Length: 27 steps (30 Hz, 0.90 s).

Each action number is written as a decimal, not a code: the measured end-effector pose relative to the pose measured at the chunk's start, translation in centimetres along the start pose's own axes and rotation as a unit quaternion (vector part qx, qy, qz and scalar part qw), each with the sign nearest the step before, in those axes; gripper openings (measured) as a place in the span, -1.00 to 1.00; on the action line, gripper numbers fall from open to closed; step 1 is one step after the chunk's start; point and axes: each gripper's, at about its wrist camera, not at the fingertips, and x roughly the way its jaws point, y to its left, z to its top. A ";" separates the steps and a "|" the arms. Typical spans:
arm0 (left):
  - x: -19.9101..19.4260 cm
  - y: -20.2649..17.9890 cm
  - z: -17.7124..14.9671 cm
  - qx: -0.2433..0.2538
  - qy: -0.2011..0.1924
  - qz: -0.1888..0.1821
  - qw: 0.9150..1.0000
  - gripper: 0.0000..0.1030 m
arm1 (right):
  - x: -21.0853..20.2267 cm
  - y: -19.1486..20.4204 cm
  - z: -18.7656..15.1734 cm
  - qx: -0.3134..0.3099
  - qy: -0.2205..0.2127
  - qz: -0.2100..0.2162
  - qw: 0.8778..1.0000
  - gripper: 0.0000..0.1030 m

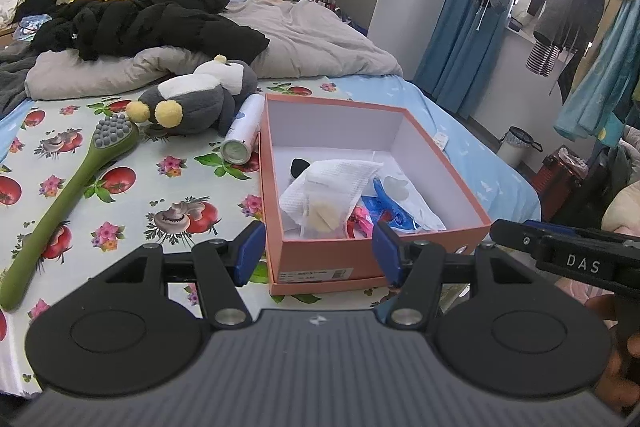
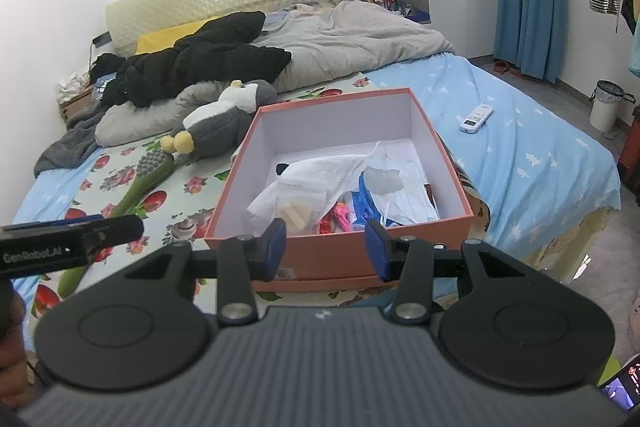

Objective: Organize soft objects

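An open orange box (image 1: 320, 255) (image 2: 466, 215) stands on the bed and holds a white cloth (image 1: 332, 183) (image 2: 320, 169), small bags and a face mask (image 2: 404, 203). A grey and white plush penguin (image 1: 200, 99) (image 2: 224, 119) lies on the bed behind the box's left side. My left gripper (image 1: 318, 253) is open and empty, just in front of the box's near wall. My right gripper (image 2: 326, 249) is open and empty, also at the near wall. Each gripper's body shows at the edge of the other's view.
A green long-handled brush (image 1: 68, 199) (image 2: 136, 191) and a spray can (image 1: 242, 129) lie left of the box. A white remote (image 2: 476, 119) lies on the blue sheet to the right. A grey duvet (image 1: 312, 43) and black clothes (image 1: 160, 19) lie behind. A bin (image 2: 606, 105) stands on the floor.
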 end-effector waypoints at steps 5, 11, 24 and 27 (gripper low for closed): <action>0.0 0.0 0.0 0.001 0.000 0.000 1.000 0.27 | 0.0 -0.1 0.0 -0.001 0.000 -0.001 1.000 -0.09; -0.2 0.2 -0.1 -0.009 -0.009 0.007 1.000 0.70 | -0.2 -0.2 0.1 -0.005 -0.009 -0.003 1.000 0.63; -0.4 0.6 0.1 0.000 -0.014 0.044 0.999 0.99 | -0.1 -0.8 0.2 -0.005 -0.014 -0.018 1.000 0.73; -0.4 0.5 0.1 -0.004 -0.009 0.039 0.999 0.99 | -0.2 -0.6 0.2 -0.008 -0.014 -0.016 1.000 0.73</action>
